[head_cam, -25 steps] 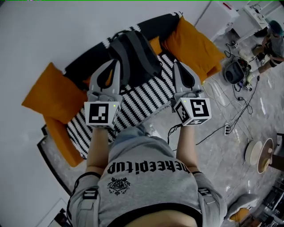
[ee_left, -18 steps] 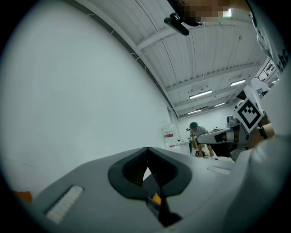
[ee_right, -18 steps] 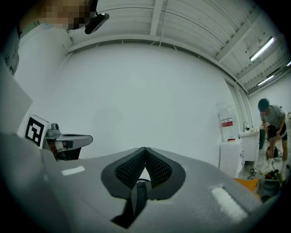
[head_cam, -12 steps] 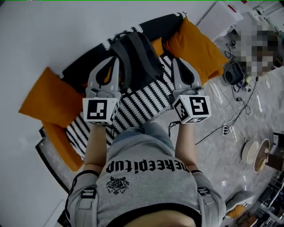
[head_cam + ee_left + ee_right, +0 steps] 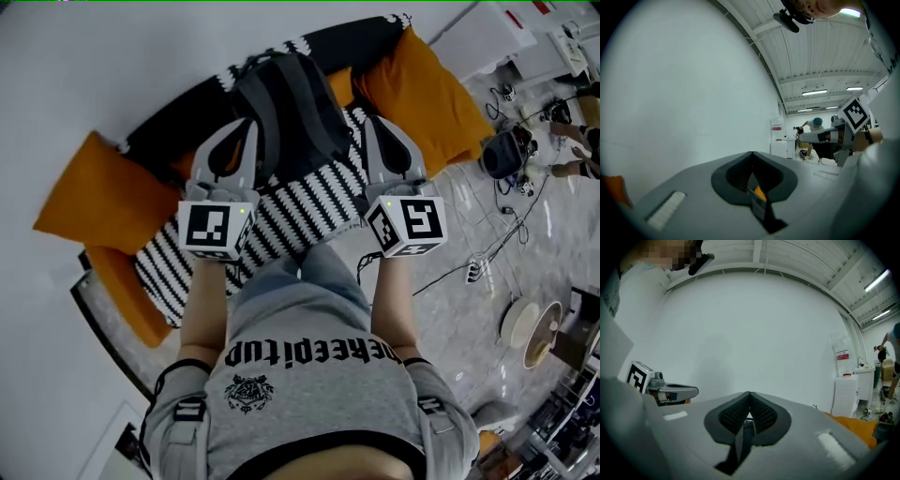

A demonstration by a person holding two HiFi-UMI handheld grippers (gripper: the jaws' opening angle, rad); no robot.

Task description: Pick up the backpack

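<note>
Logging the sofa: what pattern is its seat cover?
The seat cover has black-and-white stripes, best seen in the head view.

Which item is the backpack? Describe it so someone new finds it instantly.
Find the black-and-white striped sofa standing against the white wall. The backpack sits mid-seat against the backrest, flanked by orange cushions. It is the only dark grey thing with straps there; its neighbours are plain orange.
</note>
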